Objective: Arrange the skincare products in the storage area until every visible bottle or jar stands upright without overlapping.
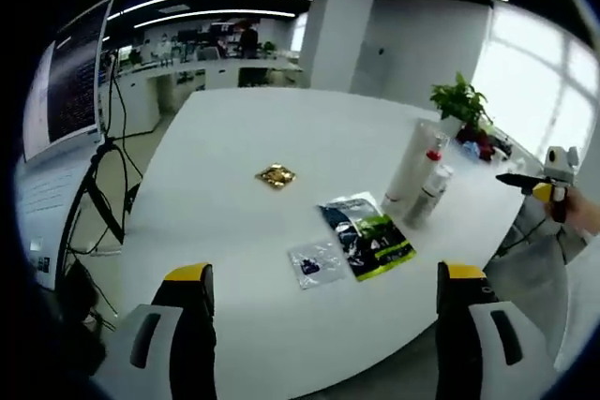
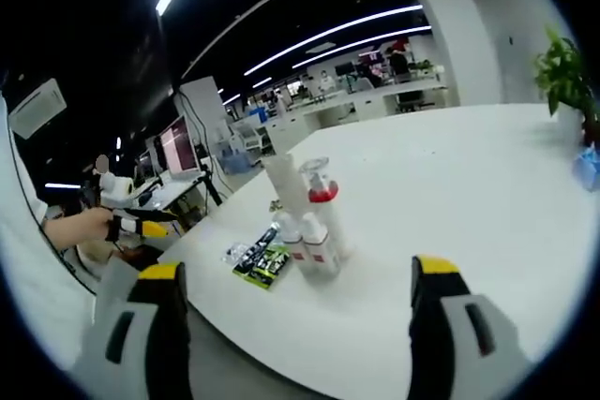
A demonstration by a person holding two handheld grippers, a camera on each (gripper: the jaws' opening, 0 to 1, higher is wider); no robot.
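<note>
White bottles (image 2: 305,222) upright, clustered, touching; one red-collared. Both tools (image 1: 323,302) (image 2: 292,297) spread, empty.

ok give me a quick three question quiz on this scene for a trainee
1. True or false: the bottles lie flat on the table.
2. What lies nearest the bottles: A) flat packets B) a book C) a mug
3. Fill in: the left gripper has its jaws ____.

Key: 1 false, they stand upright in a tight cluster; 2 A; 3 open, as does the right gripper.
</note>
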